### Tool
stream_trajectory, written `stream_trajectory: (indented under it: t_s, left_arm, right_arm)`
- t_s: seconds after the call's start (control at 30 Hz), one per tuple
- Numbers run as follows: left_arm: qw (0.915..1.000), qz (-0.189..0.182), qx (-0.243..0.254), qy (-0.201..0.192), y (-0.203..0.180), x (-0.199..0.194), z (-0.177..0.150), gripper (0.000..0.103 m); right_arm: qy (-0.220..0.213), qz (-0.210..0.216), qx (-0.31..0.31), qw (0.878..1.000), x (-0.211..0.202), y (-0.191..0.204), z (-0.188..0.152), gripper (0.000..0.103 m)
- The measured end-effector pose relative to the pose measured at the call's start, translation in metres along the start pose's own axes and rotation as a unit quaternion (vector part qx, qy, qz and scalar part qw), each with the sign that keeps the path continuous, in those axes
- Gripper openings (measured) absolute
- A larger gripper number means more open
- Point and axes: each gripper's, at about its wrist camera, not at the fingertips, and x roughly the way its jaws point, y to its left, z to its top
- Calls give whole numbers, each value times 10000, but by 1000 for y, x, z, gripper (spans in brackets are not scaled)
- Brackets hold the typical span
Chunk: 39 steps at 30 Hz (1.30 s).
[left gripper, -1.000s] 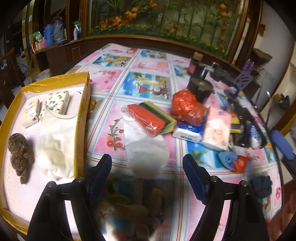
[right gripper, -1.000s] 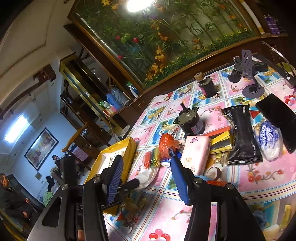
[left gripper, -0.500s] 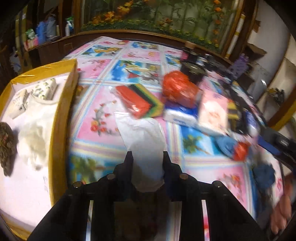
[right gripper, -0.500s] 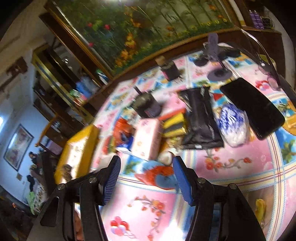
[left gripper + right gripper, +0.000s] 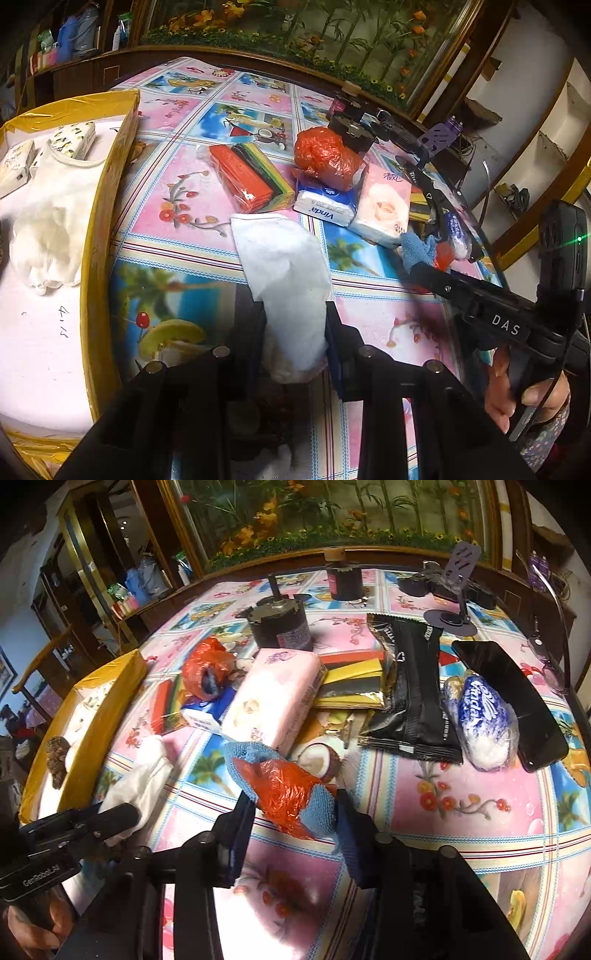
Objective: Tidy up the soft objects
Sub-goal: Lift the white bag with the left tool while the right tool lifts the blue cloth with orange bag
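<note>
My left gripper is shut on a white cloth that lies on the flowered tablecloth; the cloth also shows in the right wrist view. My right gripper is closed around a blue knit cloth with an orange plastic bag on it. A yellow-rimmed box at the left holds a white garment, small tissue packs and a brown knitted piece.
On the table lie a coloured sponge pack, an orange bag, a Vinda tissue pack, a pink tissue pack, a black packet, a phone, a blue-white bag and a dark motor.
My left gripper has shut on the white cloth. My right gripper has moved down to the blue cloth with the orange bag and closed around it.
</note>
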Motion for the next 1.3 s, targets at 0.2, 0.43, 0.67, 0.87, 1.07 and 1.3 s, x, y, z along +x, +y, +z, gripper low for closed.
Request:
stream_trajectory:
  t_s: [0.2,0.43,0.67,0.87,1.07,1.3]
  left_arm:
    - [9999,-104,10,-63,1,-2,2,29]
    - [9997,-137,77,-198,-1,-6,2,29]
    - [9993,-172,159,-284,-3,-10,1,29]
    - [9991,-220,235,-291,-6,-10,1,29]
    - [9987,-254,294,-325,-8,-11,0,29]
    - [9982,-294,371,-357,-10,-12,0,29]
  right_arm:
    - [-334,283,-62,9990,-13,7,4,43]
    - [-628,566,-27,9964,-25,10,5,43]
    - [-728,645,-20,9953,-29,10,6,43]
    - [-708,667,4,9953,-28,9,5,43]
    - [-687,685,67,9953,-27,7,6,43]
    - [-627,709,116,9954,-24,5,7,43]
